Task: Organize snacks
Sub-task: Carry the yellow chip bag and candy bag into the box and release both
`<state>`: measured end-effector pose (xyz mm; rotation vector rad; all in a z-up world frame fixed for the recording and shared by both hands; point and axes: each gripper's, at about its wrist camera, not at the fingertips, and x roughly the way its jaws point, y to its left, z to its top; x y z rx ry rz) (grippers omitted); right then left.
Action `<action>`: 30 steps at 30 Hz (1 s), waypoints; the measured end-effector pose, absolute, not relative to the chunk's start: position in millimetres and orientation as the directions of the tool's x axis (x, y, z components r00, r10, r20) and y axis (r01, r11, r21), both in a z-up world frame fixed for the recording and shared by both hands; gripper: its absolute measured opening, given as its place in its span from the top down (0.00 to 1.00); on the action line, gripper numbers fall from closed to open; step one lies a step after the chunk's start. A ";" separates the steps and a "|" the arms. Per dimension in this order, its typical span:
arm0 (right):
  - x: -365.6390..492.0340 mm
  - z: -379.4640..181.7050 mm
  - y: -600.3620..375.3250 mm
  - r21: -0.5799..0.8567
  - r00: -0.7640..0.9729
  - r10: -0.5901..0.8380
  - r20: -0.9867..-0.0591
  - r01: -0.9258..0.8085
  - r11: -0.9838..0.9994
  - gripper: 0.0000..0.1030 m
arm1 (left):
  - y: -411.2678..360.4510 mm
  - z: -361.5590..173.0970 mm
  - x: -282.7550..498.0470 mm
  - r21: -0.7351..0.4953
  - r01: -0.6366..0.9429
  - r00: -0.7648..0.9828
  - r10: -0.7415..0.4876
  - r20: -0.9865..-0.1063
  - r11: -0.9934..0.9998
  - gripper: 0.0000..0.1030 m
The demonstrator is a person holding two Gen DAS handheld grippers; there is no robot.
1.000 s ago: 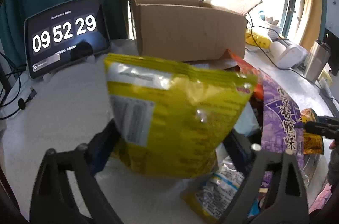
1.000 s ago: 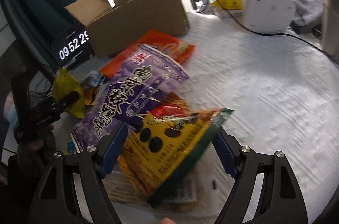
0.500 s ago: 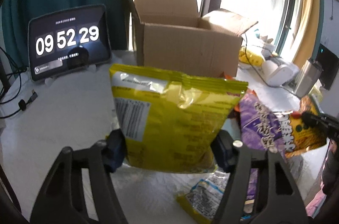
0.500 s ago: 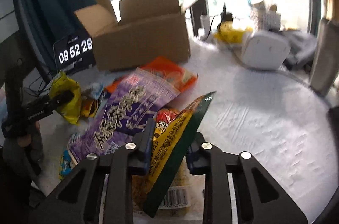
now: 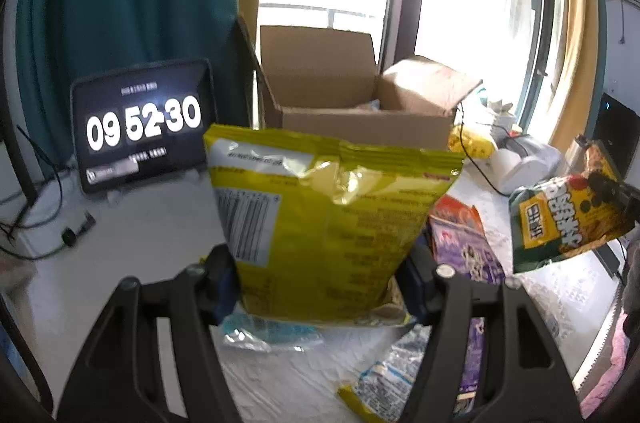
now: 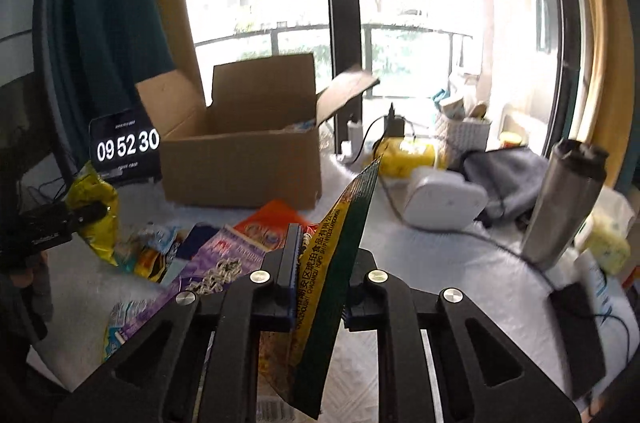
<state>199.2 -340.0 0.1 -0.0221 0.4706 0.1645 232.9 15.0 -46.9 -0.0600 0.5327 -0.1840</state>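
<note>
A large yellow chip bag [image 5: 332, 223] stands upright between the pads of my left gripper [image 5: 318, 281], which is shut on its lower part and holds it above the table. Behind it sits an open cardboard box [image 5: 360, 125]. My right gripper [image 6: 320, 279] is shut on a yellow snack packet with a green edge [image 6: 340, 243], held edge-on and tilted. The same packet [image 5: 560, 219] hangs at the right in the left wrist view. A purple packet [image 6: 224, 263], an orange packet [image 6: 272, 219] and a blue-white packet [image 5: 392, 375] lie loose on the white table.
A tablet clock [image 5: 144, 131] leans left of the box. A steel flask [image 6: 560, 199], a white device [image 6: 440, 199], a grey cloth [image 6: 504, 175] and cables crowd the right side. A window stands behind the box.
Both grippers have closed on their packets and risen, lifting them off the table. The right packet has turned from flat to edge-on. The clock has ticked on.
</note>
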 end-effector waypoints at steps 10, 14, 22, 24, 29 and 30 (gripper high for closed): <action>217.2 29.5 -350.6 0.023 0.915 0.171 -0.365 -0.175 0.984 0.84 | 15.1 -2.2 244.5 -0.046 0.146 0.902 -0.152 -0.404 0.988 0.36; 228.9 36.5 -350.6 0.025 0.921 0.190 -0.339 -0.193 0.981 0.84 | 11.3 17.3 252.4 -0.019 0.144 0.922 -0.141 -0.360 0.989 0.36; 251.8 54.5 -350.3 0.012 0.932 0.227 -0.282 -0.233 0.972 0.84 | -4.1 55.6 271.6 0.044 0.147 0.955 -0.130 -0.267 0.988 0.36; 256.8 58.1 -349.4 0.011 0.935 0.233 -0.269 -0.239 0.971 0.84 | -8.4 62.9 276.9 0.052 0.153 0.959 -0.135 -0.250 0.987 0.36; 269.0 69.9 -345.4 0.003 0.939 0.256 -0.231 -0.262 0.965 0.84 | -20.8 79.7 291.2 0.083 0.168 0.967 -0.148 -0.206 0.982 0.36; 271.4 71.8 -344.5 0.001 0.939 0.259 -0.225 -0.265 0.964 0.84 | -23.2 83.0 294.6 0.089 0.169 0.969 -0.149 -0.196 0.982 0.36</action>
